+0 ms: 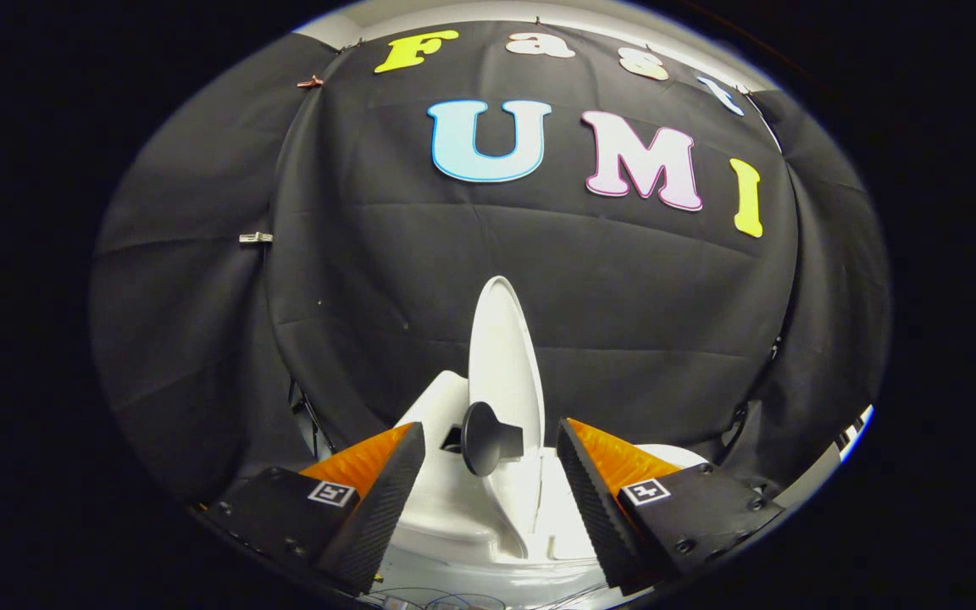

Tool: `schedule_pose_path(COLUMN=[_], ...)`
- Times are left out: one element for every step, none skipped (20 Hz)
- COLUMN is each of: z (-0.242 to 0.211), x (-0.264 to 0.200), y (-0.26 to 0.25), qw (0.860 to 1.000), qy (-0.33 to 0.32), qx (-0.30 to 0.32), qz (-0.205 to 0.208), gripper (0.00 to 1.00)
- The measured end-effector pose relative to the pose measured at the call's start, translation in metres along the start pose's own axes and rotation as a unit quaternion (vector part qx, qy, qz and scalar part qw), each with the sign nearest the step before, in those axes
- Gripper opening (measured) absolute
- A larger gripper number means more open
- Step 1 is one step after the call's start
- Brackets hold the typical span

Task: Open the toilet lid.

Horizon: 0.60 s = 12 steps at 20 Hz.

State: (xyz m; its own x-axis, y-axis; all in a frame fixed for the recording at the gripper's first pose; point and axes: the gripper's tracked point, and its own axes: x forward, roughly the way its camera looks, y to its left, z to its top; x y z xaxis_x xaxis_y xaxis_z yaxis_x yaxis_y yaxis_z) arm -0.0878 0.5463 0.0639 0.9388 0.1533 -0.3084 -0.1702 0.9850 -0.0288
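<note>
Lid [501,356] looks up already: it stands close to vertical, edge-on to the camera, in the lower middle of the frame, rising from the back of the toilet [488,517] against the black cloth wall [352,280]. I'd call the task essentially done, or in its last bit. I can't tell from this angle whether the lid leans past vertical or rests against anything behind it, so whether it will stay up on its own is a guess.

Tool [488,474]: fingers apart, nothing clamped between them. White toilet body and a dark round knob [484,436] sit in the gap, just ahead of the fingertips. The knob looks to be attached low on the lid, probably the pull handle; can't confirm the join. Neither finger touches it or the lid as far as I can see.

What's left, in my judgement: confirm the lid holds, then back the tool out.

Surroundings:
- cloth wall right behind the lid, folds at left and right
- a small clip [255,238] on the cloth, mid left of the frame; another clip [310,82] upper left
- stand legs [310,419] at the foot of the cloth, lower left of the toilet
- thin cables [420,597] at the very bottom, under the tool

Nothing stands between tool and lid. Main risk is knocking the knob on the way out and tipping the lid forward.
</note>
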Motion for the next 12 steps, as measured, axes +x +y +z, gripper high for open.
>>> schedule_pose_path(z=[0.000, 0.001, 0.003, 0.006, 0.010, 0.012, 0.017, 0.025, 0.030, 0.033, 0.036, 0.041], x=[-0.001, -0.002, -0.004, -0.006, -0.009, -0.012, -0.016, -0.020, -0.024, -0.027, -0.030, -0.033], y=[0.000, 0.000, 0.001, 0.000, 0.000, 0.000, -0.001, -0.004, -0.005, -0.005, -0.007, -0.010], qw=[1.000, 1.000, 1.000, 1.000, 1.000, 1.000, 0.999, 0.999, 0.999, 0.998, 0.998, 0.998], qy=[0.001, 0.002, -0.001, -0.003, -0.006, -0.005, -0.011, -0.021, -0.026, -0.027, -0.027, -0.031], qx=[0.004, 0.008, 0.012, 0.014, 0.014, 0.016, 0.023, 0.029, 0.032, 0.035, 0.038, 0.040], qz=[0.001, 0.004, 0.009, 0.013, 0.017, 0.022, 0.026, 0.029, 0.034, 0.038, 0.044, 0.048], gripper=[0.99, 0.99, 0.99, 0.99, 0.99, 0.99, 0.99, 0.99, 0.99, 0.99, 0.99, 0.99])
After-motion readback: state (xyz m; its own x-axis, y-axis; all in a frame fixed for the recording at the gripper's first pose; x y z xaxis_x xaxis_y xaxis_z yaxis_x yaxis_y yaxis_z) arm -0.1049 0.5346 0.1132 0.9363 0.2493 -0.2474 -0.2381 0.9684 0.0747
